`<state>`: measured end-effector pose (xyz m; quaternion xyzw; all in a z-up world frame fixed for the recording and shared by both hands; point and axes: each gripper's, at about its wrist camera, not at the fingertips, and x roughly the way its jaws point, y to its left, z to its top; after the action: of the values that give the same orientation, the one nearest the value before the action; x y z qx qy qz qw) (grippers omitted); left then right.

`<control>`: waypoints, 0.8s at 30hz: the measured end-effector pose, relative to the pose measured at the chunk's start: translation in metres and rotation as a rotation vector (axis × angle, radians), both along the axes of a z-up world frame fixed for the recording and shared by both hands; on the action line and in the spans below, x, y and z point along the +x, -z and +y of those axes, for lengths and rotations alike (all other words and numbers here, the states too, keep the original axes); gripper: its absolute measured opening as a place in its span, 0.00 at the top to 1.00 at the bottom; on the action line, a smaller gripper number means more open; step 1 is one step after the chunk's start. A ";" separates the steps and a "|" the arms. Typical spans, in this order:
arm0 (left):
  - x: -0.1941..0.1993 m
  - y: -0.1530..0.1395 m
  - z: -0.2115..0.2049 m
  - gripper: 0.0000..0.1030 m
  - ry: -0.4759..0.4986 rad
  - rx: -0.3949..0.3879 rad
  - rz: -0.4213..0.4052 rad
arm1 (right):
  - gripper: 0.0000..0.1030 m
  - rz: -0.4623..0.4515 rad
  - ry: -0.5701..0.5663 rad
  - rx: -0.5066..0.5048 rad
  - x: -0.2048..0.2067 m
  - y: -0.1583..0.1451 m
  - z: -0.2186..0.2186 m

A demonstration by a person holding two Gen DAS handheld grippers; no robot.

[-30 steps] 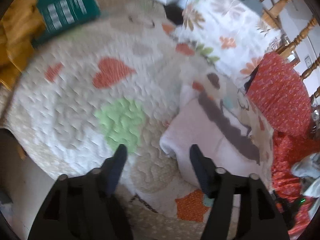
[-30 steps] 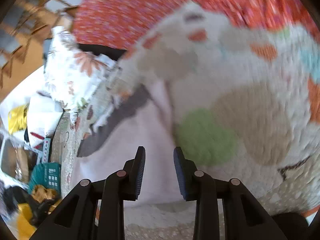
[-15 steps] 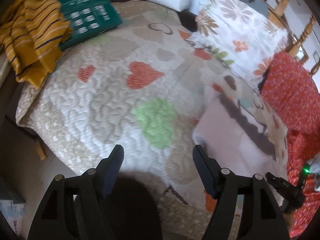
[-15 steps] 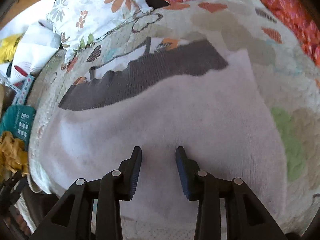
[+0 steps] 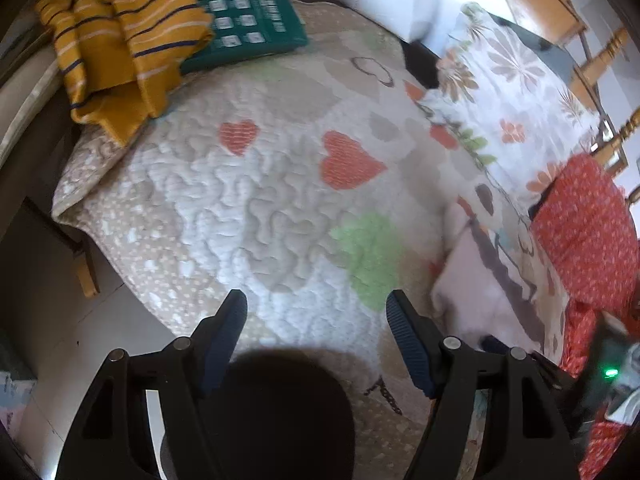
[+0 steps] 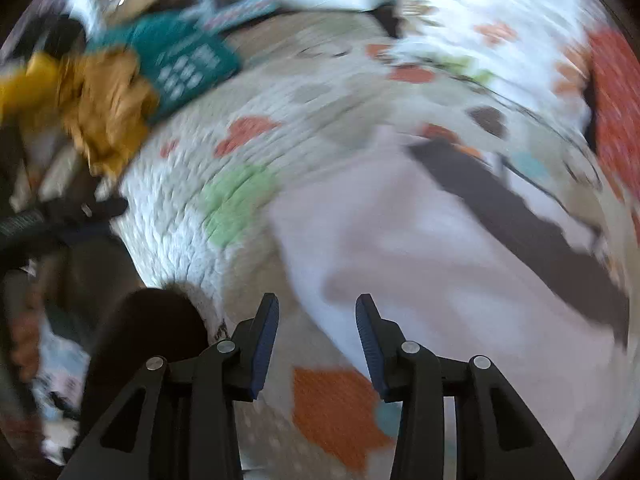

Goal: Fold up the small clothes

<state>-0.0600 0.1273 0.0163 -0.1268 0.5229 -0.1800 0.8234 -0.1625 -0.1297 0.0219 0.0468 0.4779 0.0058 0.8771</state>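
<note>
A folded pale pink garment [image 6: 440, 264] with a dark grey band [image 6: 520, 216] lies flat on the quilt; in the left wrist view it [image 5: 476, 300] sits at the right. A crumpled mustard striped garment [image 5: 120, 40] lies at the quilt's far left corner, and shows blurred in the right wrist view [image 6: 104, 112]. My left gripper [image 5: 316, 320] is open and empty above the quilt's near edge. My right gripper [image 6: 316, 328] is open and empty just over the pink garment's near left corner.
The heart-patterned quilt [image 5: 260, 208] covers the bed. A teal box [image 5: 244, 28] lies at the back next to the mustard garment. A floral pillow [image 5: 512, 92] and a red patterned cloth [image 5: 588, 232] lie at the right. Bare floor [image 5: 60, 320] lies beyond the quilt's left edge.
Both grippers have pulled back from the pink garment and swung left. The right gripper's jaws have opened wider. The mustard garment has come into both views.
</note>
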 end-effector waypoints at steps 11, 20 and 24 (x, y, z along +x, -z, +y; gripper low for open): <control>0.014 0.012 0.022 0.30 -0.026 -0.042 0.035 | 0.93 0.010 0.055 0.093 0.044 0.006 -0.010; 0.027 0.026 0.029 0.30 -0.010 -0.094 0.082 | 0.64 0.017 0.106 0.499 0.027 -0.001 -0.047; 0.036 0.030 0.040 0.30 -0.022 -0.098 0.084 | 0.48 0.065 0.004 0.222 0.031 -0.001 0.000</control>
<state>-0.0243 0.1675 -0.0135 -0.1803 0.5462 -0.1907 0.7954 -0.1317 -0.1297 0.0226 0.1445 0.5024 0.0555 0.8507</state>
